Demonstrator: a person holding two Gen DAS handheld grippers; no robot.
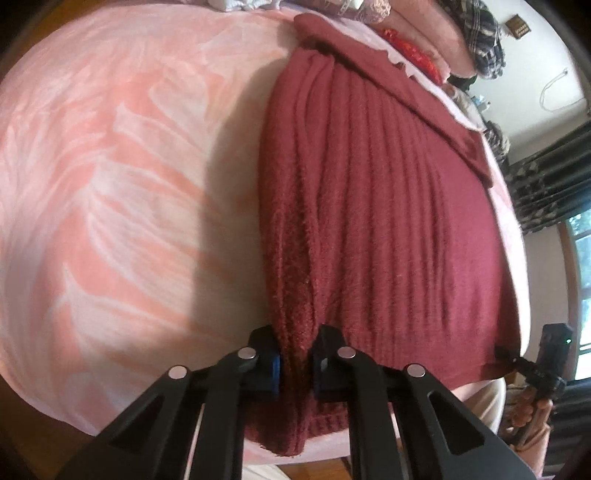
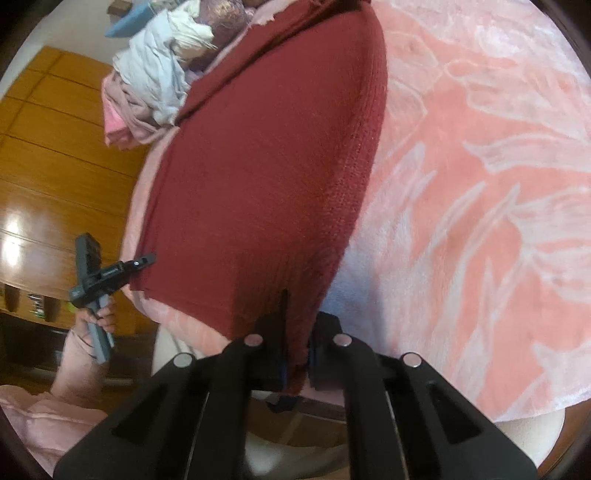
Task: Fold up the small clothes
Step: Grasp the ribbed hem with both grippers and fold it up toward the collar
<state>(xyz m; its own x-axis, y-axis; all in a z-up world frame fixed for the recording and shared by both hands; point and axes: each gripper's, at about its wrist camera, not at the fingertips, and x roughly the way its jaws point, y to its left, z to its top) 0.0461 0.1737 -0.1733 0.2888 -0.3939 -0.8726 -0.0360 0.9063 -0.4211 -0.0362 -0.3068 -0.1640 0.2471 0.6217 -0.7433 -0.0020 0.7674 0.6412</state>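
A dark red knit sweater [image 1: 388, 206] lies on a pink patterned blanket [image 1: 110, 166], one sleeve folded across its far end. My left gripper [image 1: 295, 363] is shut on the sweater's near hem at a bunched corner. My right gripper [image 2: 295, 354] is shut on the other hem corner of the sweater [image 2: 266, 166], near the bed's edge. Each gripper shows small in the other's view: the right one [image 1: 517, 360] at the hem's right corner, the left one [image 2: 142, 260] at the left corner.
A pile of clothes [image 2: 159, 70] lies at the far end of the blanket [image 2: 480, 184]. More folded clothes and a plaid fabric [image 1: 484, 33] lie beyond the sweater. A wooden floor [image 2: 55, 166] lies left of the bed. Dark curtains [image 1: 546, 184] hang by a window.
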